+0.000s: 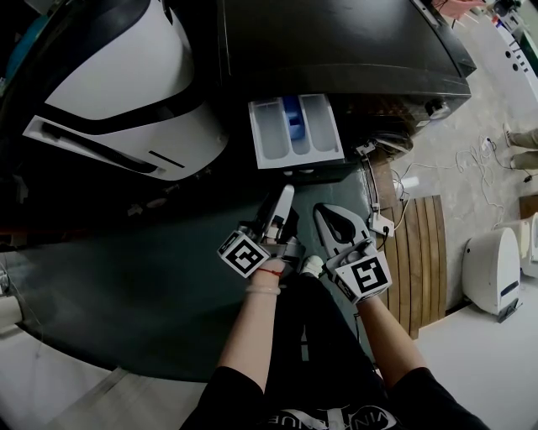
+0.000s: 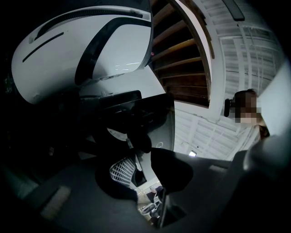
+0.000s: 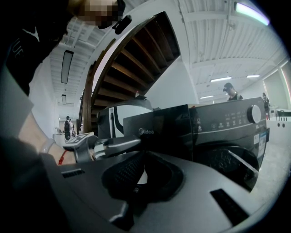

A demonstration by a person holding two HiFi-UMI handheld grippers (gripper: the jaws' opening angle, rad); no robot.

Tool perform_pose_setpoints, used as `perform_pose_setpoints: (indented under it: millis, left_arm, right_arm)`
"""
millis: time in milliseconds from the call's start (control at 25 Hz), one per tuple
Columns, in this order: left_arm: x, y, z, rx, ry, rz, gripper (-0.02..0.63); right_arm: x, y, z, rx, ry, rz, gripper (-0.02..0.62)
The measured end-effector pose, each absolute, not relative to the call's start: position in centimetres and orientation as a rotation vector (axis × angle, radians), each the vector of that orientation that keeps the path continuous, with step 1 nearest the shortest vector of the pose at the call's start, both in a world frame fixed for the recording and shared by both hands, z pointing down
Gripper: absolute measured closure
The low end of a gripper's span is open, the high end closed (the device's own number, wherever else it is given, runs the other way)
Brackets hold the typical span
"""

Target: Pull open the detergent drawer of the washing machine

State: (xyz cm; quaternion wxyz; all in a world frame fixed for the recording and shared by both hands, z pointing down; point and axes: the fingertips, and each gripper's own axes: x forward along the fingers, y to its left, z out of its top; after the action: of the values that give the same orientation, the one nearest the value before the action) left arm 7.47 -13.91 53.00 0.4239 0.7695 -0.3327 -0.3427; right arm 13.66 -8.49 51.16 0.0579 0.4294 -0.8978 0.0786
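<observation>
The pale speckled stone floor [image 1: 483, 101] carries the dark grey front-loading washing machine [image 1: 336, 42]. Beside the machine lies a brown slatted wooden board [image 1: 424, 252], with loose white cables [image 1: 471, 157] trailing near its far end. 1 white rounded appliance [image 1: 492, 269] stands just beside the board.

A brown wooden staircase [image 3: 132, 50] climbs overhead, its underside in shadow. Right of the staircase, a white beamed ceiling [image 3: 213, 41] carries lit strip lights [image 3: 249, 12]. Left of it, a white wall [image 3: 47, 100] runs back under a long ceiling lamp [image 3: 67, 66]. Near the staircase's foot people [image 3: 69, 127] stand far off, and pale floor [image 3: 278, 154] lies to its lower right.
</observation>
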Motion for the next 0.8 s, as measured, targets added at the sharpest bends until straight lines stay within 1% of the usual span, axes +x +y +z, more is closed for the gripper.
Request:
perform_pose_setpoints:
  millis: [640,800]
  left_arm:
    - [7.6,-12.9,53.0,1.936,-0.827,-0.830,0.502]
    - [7.4,-12.5,53.4,1.953,-0.844,-0.775,0.502]
  right_arm:
    - [13.8,-6.7,51.2,1.331,-2.709,0.258,0.583]
    - [13.8,-6.7,50.8,1.350,-2.701,0.281,0.583]
